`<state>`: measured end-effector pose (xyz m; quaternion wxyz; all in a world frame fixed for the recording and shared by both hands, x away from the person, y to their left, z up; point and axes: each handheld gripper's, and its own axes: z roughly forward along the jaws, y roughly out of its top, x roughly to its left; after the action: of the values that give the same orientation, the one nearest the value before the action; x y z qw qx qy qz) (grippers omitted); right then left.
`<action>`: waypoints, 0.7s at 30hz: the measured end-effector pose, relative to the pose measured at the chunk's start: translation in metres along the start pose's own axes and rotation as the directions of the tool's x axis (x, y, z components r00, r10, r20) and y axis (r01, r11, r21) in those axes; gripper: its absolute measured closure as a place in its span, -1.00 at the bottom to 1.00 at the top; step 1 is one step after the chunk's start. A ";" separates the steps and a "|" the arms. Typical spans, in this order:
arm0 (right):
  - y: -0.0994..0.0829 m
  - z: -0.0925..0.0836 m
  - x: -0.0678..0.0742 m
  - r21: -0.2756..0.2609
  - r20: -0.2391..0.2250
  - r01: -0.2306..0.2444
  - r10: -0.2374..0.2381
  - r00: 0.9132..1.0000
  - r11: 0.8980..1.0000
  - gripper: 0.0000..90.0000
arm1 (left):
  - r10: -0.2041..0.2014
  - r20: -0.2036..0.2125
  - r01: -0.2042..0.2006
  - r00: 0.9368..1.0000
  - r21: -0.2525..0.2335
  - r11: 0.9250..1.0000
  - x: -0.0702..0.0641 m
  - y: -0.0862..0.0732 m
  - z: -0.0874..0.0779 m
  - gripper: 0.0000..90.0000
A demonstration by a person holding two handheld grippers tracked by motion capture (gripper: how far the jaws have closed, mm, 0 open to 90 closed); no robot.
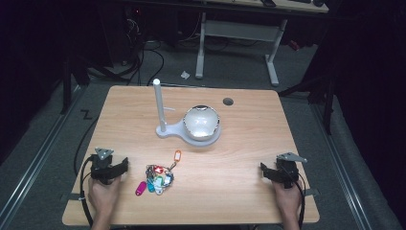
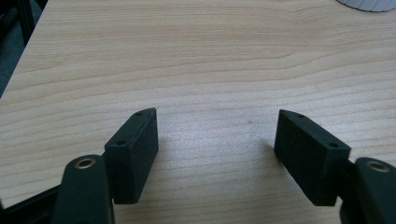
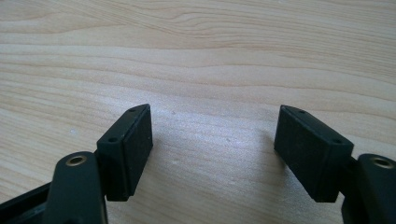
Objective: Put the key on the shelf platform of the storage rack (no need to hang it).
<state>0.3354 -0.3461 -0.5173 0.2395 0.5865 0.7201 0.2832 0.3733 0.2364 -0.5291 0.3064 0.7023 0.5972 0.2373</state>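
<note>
Colourful plastic key-tag bunch (image 1: 158, 178) lies near table's front edge, orange tag (image 1: 177, 155) pointing away toward white stand (image 1: 186, 128); left gripper (image 1: 125, 164) just beside, right gripper (image 1: 263, 167) well apart, both jaws spread wide, empty.

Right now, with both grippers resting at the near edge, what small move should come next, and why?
Probably swing the left gripper right toward the key bunch: its jaws stand open and empty, and the keys lie just beside it, untouched.
</note>
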 end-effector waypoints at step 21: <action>0.000 0.000 -0.001 0.000 -0.002 0.002 -0.002 1.000 1.000 -0.37 | 0.001 -0.008 -0.001 1.000 0.006 1.000 -0.002 0.000 -0.001 -0.30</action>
<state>0.3354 -0.3467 -0.5173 0.2391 0.5855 0.7208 0.2837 0.3729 0.2347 -0.5283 0.3020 0.7026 0.5986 0.2384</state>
